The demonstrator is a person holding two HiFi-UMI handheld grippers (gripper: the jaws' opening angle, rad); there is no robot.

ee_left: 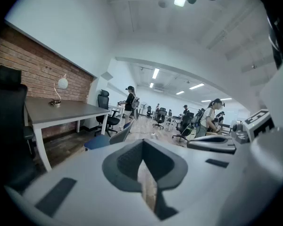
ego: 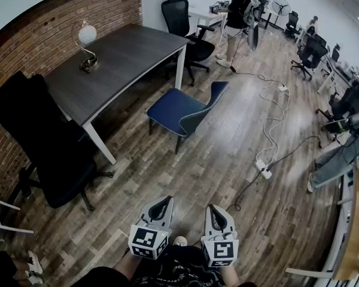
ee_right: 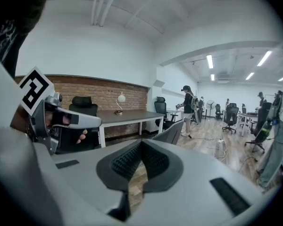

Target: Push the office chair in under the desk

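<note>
Both our tongs are clenched tight with nothing in them; the left tongs (ego: 160, 208) and the right tongs (ego: 218, 215) sit side by side at the bottom of the head view, well apart from any chair. We think the chair to push is the blue chair (ego: 176, 109); it stands in the middle of the frame, straight up from the tongs, just beside the long edge of the desk (ego: 125, 58), but not under it. Its seat points left at the desk; its grey back (ego: 208, 100) is on the right side. So the push should go from the back, towards the upper left. The right tongs look a bit nearer to that back. A big black chair (ego: 45, 142) stands at the lower left, by the desk's near end; we cannot be sure which chair is meant.
</note>
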